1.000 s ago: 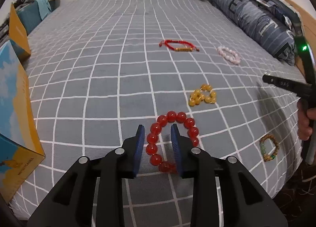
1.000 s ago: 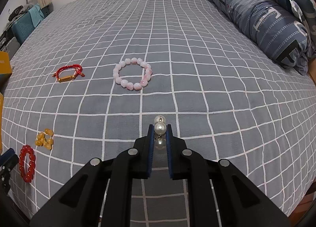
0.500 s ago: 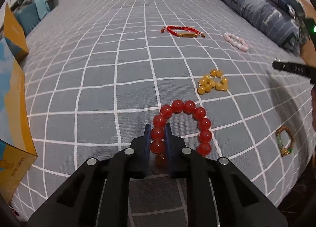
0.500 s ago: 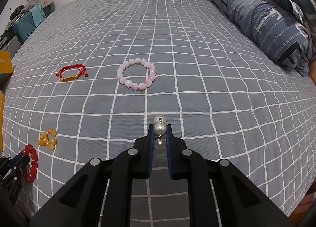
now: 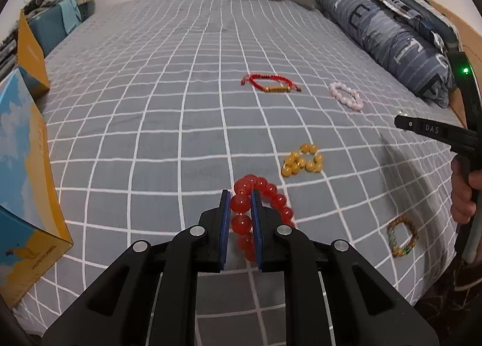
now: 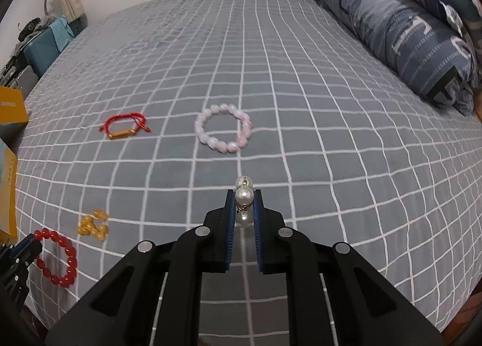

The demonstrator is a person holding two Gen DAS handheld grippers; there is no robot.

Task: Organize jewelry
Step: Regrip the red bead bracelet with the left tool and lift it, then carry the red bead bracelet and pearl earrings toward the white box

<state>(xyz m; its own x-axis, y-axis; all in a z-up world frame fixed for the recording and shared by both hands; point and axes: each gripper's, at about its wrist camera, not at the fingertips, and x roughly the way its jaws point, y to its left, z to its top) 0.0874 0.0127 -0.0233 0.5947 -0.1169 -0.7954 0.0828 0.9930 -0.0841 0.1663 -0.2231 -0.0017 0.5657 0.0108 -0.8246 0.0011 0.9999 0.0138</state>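
Half the red bead bracelet (image 5: 259, 213) hides behind blue fingers (image 5: 225, 225).

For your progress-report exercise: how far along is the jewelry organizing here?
Nothing looks sorted yet. In hand: left hand-held gripper grips the red bead bracelet; the right grips pearl jewelry. Left on the bed: amber beads, red cord bracelet, pink bracelet, green-gold bracelet.
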